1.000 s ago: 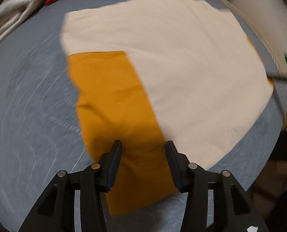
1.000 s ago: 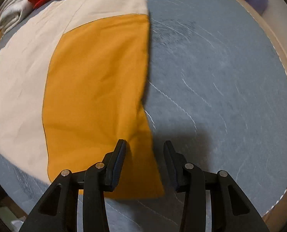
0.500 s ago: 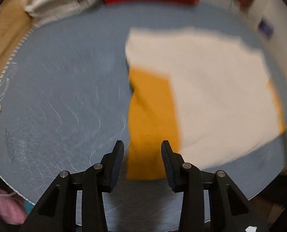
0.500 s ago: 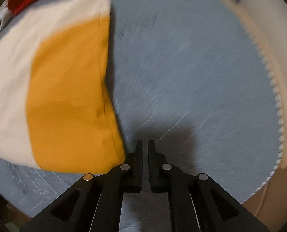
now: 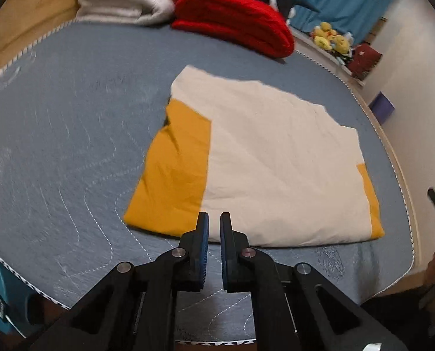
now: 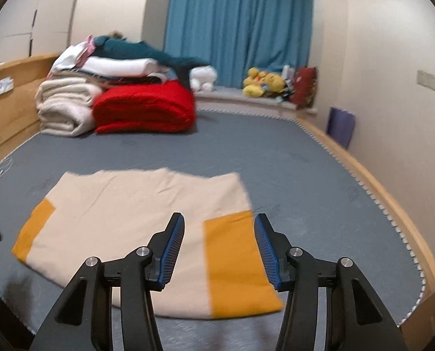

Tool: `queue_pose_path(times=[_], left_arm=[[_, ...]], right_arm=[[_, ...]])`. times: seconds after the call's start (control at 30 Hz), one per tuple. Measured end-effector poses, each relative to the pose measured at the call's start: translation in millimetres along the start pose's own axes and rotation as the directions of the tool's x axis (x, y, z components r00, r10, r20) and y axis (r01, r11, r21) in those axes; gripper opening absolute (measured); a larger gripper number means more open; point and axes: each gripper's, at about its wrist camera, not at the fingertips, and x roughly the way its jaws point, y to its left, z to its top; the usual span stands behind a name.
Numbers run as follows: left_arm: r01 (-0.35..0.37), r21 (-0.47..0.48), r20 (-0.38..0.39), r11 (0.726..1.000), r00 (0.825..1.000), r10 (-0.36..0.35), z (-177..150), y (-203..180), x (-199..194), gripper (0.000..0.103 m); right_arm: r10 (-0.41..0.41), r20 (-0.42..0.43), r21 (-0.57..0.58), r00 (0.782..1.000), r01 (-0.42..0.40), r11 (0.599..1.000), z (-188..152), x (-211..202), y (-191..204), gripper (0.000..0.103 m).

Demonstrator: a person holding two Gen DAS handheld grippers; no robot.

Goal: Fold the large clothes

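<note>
On the grey mattress (image 5: pixel 56 152) the folded cream-and-orange garment (image 5: pixel 270 169) lay crosswise just beyond both grippers, the left gripper (image 5: pixel 214 219) just pressed together on nothing, the right gripper (image 6: pixel 219 223) just spread and empty.

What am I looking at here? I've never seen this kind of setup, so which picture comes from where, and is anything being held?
There is no robot: a person holds a hand tool with a two-finger claw in each hand, and each tool carries a wide-angle camera looking along its fingers.

The left wrist view shows the left claw, its jaws shut with nothing between them. The right wrist view shows the right claw; its jaws have just been opening and stand apart, empty.

Both look at a grey mattress. On it lies a folded cream and orange garment, flat, touched by neither claw. At the far end sit a folded red blanket and a cream blanket, with more laundry stacked on them. Nothing is held.
</note>
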Motion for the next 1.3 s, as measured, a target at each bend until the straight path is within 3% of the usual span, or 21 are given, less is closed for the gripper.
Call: queue_pose_path(times=[0.13,0.2,0.23,0.27,0.33,0.43,0.6,0.77,0.97,1.3], left_arm=[[0.07,-0.191,-0.113,0.979,0.989,-0.093,-8.3,28.9,32.1,0.006],[0.101,-0.307,-0.17,0.946,0.973,-0.159,-13.9,43.5,51.4,0.02],[0.1,-0.36,-0.196,0.928,0.964,-0.18,-19.6,49.4,60.6,0.024],[0.098,-0.387,-0.205,0.917,0.96,-0.189,-21.8,52.6,67.0,0.027],[0.097,-0.429,-0.207,0.898,0.957,-0.202,-24.1,56.5,75.0,0.028],[0.122,-0.489,-0.168,0.864,0.959,-0.23,-25.4,62.0,79.5,0.033],[0.133,-0.578,-0.11,0.805,0.965,-0.238,-30.9,74.6,89.8,0.037],[0.153,-0.61,-0.066,0.778,0.968,-0.243,-32.8,79.4,100.0,0.041],[0.186,-0.61,0.002,0.77,0.972,-0.233,-27.8,76.1,107.7,0.042],[0.217,-0.589,0.094,0.779,0.975,-0.201,-16.5,68.4,119.3,0.042]], right_arm=[[0.07,-0.076,-0.013,0.995,-0.071,0.997,-15.4,21.8,28.9,0.05],[0.122,-0.156,-0.003,0.98,-0.124,0.992,-23.5,39.5,33.3,0.036],[0.136,-0.199,0.0,0.971,-0.139,0.99,-32.5,61.3,22.9,0.018],[0.145,-0.253,0.002,0.956,-0.15,0.989,-44.6,74.9,17.3,0.012],[0.184,-0.362,0.03,0.914,-0.186,0.982,-59.4,100.4,23.7,0.012],[0.249,-0.46,0.067,0.852,-0.247,0.967,-75.2,120.0,32.2,0.012],[0.283,-0.513,0.06,0.81,-0.296,0.953,-87.1,135.6,61.3,0.013],[0.289,-0.531,0.039,0.796,-0.318,0.947,-87.3,138.6,80.0,0.013],[0.285,-0.554,0.05,0.782,-0.311,0.949,-85.0,141.9,82.5,0.013],[0.262,-0.537,0.019,0.802,-0.298,0.954,-81.8,136.5,86.0,0.013]])
